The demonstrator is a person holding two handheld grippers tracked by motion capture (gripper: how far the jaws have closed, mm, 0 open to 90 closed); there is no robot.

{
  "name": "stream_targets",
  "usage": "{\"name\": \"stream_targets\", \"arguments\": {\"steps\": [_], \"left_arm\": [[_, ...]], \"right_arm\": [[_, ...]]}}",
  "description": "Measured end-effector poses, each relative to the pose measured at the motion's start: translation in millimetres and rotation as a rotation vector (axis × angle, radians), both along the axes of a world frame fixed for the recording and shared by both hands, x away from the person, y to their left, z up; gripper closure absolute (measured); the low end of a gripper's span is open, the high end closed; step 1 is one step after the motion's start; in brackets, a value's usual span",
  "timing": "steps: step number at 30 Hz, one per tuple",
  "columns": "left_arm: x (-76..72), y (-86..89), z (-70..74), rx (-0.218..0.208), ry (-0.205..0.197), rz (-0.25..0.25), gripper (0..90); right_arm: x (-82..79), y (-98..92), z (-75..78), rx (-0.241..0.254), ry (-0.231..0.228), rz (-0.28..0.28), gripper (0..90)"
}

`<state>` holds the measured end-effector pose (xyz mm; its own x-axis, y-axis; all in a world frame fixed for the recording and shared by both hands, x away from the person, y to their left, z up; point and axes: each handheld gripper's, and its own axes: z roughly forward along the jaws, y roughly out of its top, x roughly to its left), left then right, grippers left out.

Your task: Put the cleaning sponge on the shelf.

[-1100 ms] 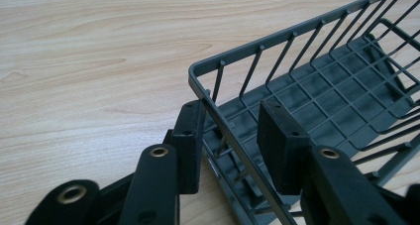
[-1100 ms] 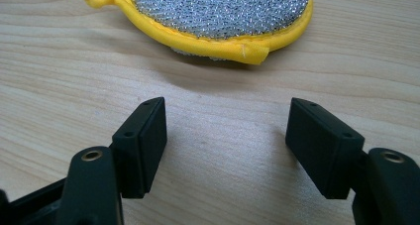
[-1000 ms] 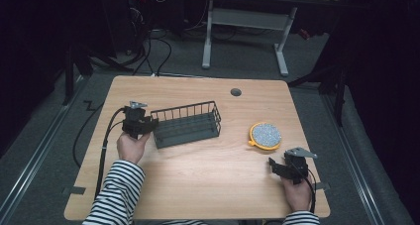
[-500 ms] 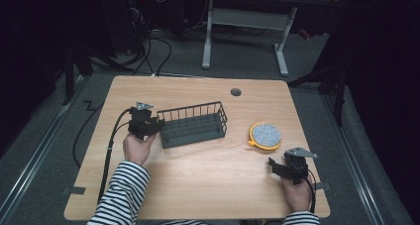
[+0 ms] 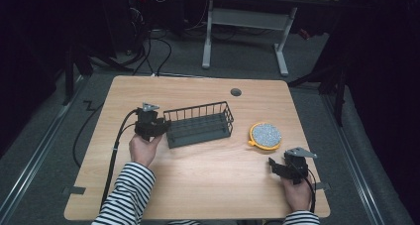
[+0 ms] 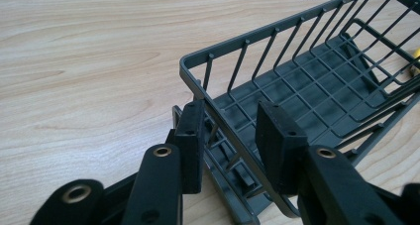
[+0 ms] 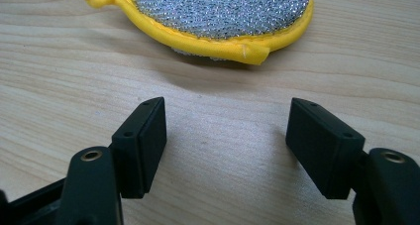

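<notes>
While the left gripper [image 5: 157, 127] sits at the near-left end of the dark grey wire basket [image 5: 200, 125], its two black jaws are clamped across that short end wall, one pad [image 6: 190, 145] outside the rim and the other [image 6: 277, 145] inside the basket, so it's grasping the basket. In the left gripper view the rim runs diagonally between the pads and the grid floor stretches away up and to the right. The basket itself lies on the light wooden table [image 5: 208, 185], roughly in the middle, long side running left to right with the right end angled a bit toward the far edge.

Over on the right, the right gripper [image 5: 282, 166] rests low near the table's near-right corner, jaws spread wide with nothing but bare wood between them. Just ahead of it is a round yellow-rimmed scrubbing pad with a silvery mesh face [image 5: 265, 135], lying flat, apart from the pads and just off the basket's right end.

A small round grommet hole [image 5: 236, 92] sits near the far edge, beyond the basket. Nothing stands between either gripper and its thing.
</notes>
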<state>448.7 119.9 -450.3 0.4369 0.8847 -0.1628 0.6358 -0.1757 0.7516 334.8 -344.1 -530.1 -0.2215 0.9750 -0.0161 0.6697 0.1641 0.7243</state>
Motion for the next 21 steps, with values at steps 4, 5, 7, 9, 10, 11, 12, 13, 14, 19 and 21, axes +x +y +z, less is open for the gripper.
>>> {"name": "stream_targets", "arguments": {"steps": [4,5,7,9,10,11,12,13,14,19,21], "left_arm": [[0.9,0.6,-0.4,-0.006,-0.002,-0.006,65.1],[0.3,0.0,-0.3,0.000,-0.007,-0.006,65.1],[-0.6,-0.8,-0.1,0.005,-0.011,-0.003,65.2],[-0.7,-0.2,0.6,0.001,-0.007,-0.008,64.3],[-1.0,0.2,0.9,0.000,-0.008,-0.009,61.1],[-1.8,0.8,1.2,-0.003,-0.012,-0.006,57.4],[-1.8,0.8,1.2,-0.003,-0.012,-0.006,52.6],[-4.3,2.9,1.1,-0.021,-0.019,0.003,48.6],[-5.9,4.6,0.6,-0.031,-0.020,0.010,46.0],[-17.0,12.8,1.9,-0.023,-0.047,0.017,35.0],[-22.5,18.3,4.4,-0.044,-0.063,0.020,34.7]], "right_arm": [[0.0,-0.1,0.0,0.001,0.000,0.000,32.6],[0.1,-0.3,0.0,0.000,-0.001,0.000,32.6],[0.1,-0.2,-0.1,0.000,-0.001,0.001,32.6],[0.0,-0.1,0.0,0.000,-0.001,-0.001,32.6],[0.0,-0.1,0.0,0.000,0.000,-0.001,32.6],[0.0,-0.1,0.0,0.000,0.000,-0.001,32.5],[0.0,-0.1,0.0,0.000,0.000,-0.001,32.5],[0.1,-0.2,0.0,0.000,-0.001,0.000,32.5],[0.1,-0.1,0.0,0.000,-0.001,0.000,32.5],[0.1,-0.1,0.0,0.000,-0.001,0.000,32.6],[0.1,-0.1,-0.1,0.000,-0.001,0.000,32.7]]}}
